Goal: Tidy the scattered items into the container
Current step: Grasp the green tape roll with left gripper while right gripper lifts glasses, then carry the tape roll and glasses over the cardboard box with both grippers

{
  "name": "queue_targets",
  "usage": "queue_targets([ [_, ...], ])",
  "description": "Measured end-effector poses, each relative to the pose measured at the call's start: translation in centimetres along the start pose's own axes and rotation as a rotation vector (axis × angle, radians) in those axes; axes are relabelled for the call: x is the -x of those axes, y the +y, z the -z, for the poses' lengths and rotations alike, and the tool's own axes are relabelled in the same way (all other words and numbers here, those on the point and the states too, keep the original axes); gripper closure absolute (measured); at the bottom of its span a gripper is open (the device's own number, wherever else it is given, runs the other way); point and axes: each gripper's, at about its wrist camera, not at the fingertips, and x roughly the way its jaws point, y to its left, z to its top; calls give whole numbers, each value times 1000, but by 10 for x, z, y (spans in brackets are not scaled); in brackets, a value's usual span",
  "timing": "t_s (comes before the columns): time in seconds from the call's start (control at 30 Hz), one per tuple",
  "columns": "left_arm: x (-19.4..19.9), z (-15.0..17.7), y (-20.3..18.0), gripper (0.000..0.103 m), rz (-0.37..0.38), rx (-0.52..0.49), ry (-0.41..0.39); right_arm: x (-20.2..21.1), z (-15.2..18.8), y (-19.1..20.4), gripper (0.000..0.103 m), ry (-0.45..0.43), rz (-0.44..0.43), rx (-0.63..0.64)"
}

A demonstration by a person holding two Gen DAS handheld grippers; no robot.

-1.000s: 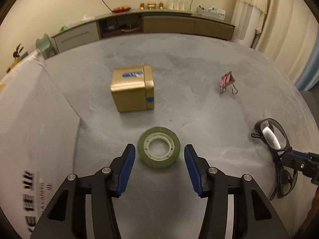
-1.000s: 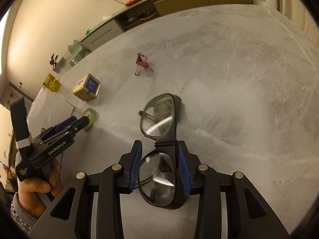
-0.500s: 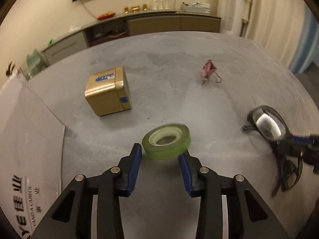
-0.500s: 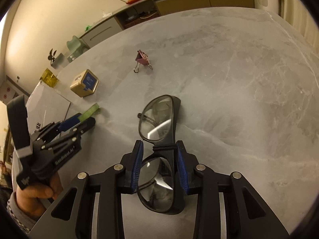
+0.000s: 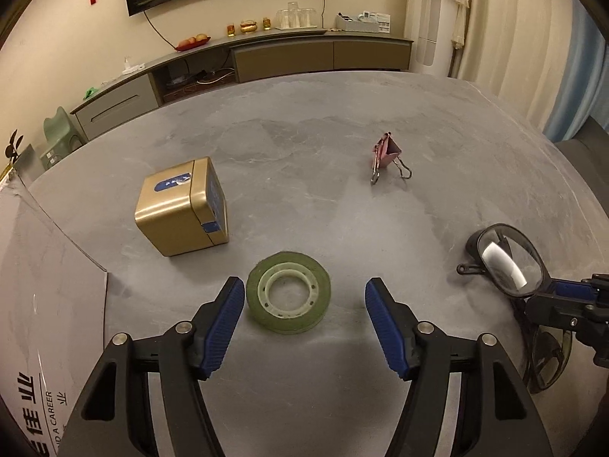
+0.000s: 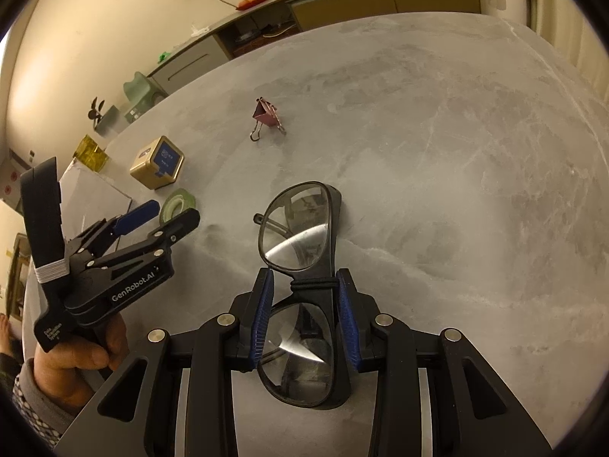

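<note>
Green tape roll (image 5: 288, 291): in your left wrist view it lies flat on the grey stone-look table (image 5: 437, 160), between the blue-padded fingers of your left gripper (image 5: 300, 323), nearer the left pad and touching neither.
Left gripper: your jaws stand spread wide, holding nothing.
Gold cube-shaped box with blue labels (image 5: 182, 211): it sits on the table just beyond the tape roll, to the left.
Pink binder clip (image 5: 387, 155): it rests farther back on the right, well apart from the box.
White printed sheet (image 5: 42, 304): it fills the left edge of this view; you cannot tell whether it belongs to the container.
Black-framed clear-lens glasses (image 5: 506, 262): they show at the right edge, with your other gripper on them.

Right gripper (image 6: 304, 318): in your right wrist view the blue pads are pinched onto the glasses (image 6: 300, 251) at the bridge, one lens ahead of the fingers and one behind.
Glasses position: the front lens lies low over the table; you cannot tell whether it touches.
Left gripper from here (image 6: 167, 215): a hand (image 6: 76, 361) holds it at the left, spread beside the tape roll (image 6: 177, 203).
Box and clip: the gold box (image 6: 157, 163) sits beyond the tape, the binder clip (image 6: 266, 118) farther back near the centre.
</note>
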Motion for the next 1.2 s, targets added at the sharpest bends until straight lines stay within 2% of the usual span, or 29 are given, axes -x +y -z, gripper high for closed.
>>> queue_targets([
  [0.13, 2, -1, 5, 36, -49, 13, -10, 0, 0, 2, 67, -8, -4, 8],
  [0.27, -5, -1, 15, 36, -11, 63, 11, -6, 3, 2, 66, 9, 10, 13],
  [0.3, -6, -1, 16, 38, 7, 76, 18, -6, 3, 1, 66, 12, 8, 10],
  [0.4, -2, 1, 15, 54, 32, 75, 25, -6, 3, 1, 67, 21, 9, 13],
  [0.63, 6, 5, 7, 54, 51, 66, 34, -4, 1, 2, 73, 22, -8, 9],
  [1.2, 55, 14, -10, 54, 83, 60, -25, 2, 1, 1, 79, 19, -76, -26],
])
